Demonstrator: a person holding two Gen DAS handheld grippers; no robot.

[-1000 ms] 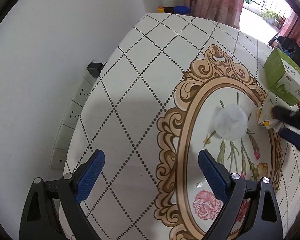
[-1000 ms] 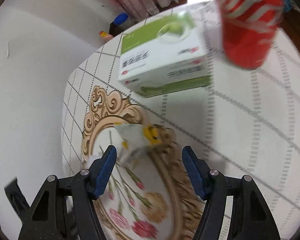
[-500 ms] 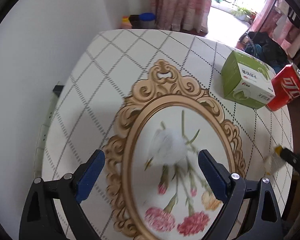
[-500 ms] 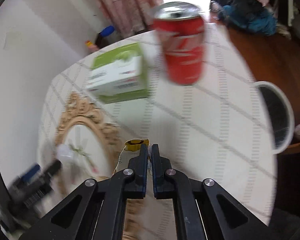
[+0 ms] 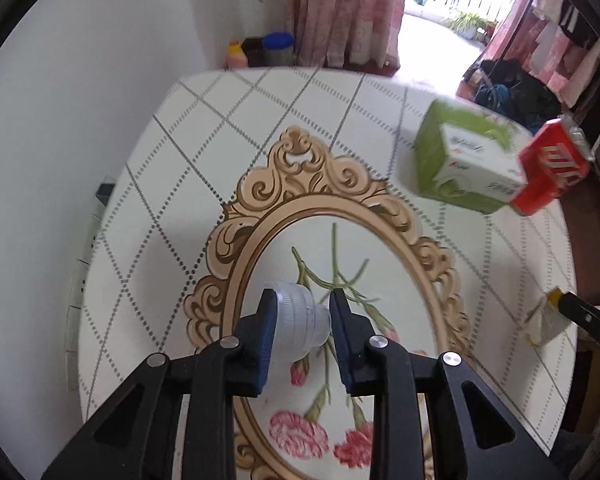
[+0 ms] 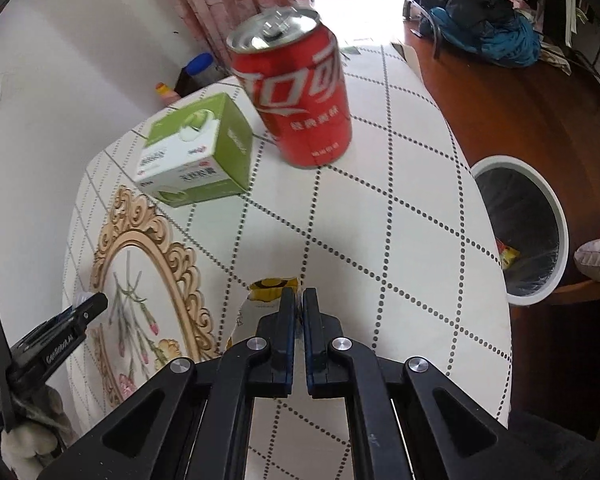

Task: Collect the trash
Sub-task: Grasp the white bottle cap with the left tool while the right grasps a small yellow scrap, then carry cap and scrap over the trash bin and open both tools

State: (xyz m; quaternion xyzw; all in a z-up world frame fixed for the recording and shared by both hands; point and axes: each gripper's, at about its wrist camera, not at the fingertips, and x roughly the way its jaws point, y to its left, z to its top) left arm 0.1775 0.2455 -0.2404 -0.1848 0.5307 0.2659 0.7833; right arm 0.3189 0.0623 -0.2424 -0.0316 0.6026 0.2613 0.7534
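My left gripper is shut on a small clear plastic cup, held over the flower print of the table. My right gripper is shut on a white and yellow wrapper, held above the table's right part; the wrapper also shows in the left wrist view. A red soda can and a green and white carton stand at the far side of the table. A white-rimmed trash bin with a dark liner stands on the floor to the right.
The table edge curves close to the bin on the right. A white wall runs along the left with a power strip. Bottles and pink curtains are behind the table. Clothes lie on a wooden surface at the right.
My left gripper closed on the plastic cup and now holds it. My right gripper, shut on the wrapper since half a second ago, shifted slightly; can and bin look nearer.
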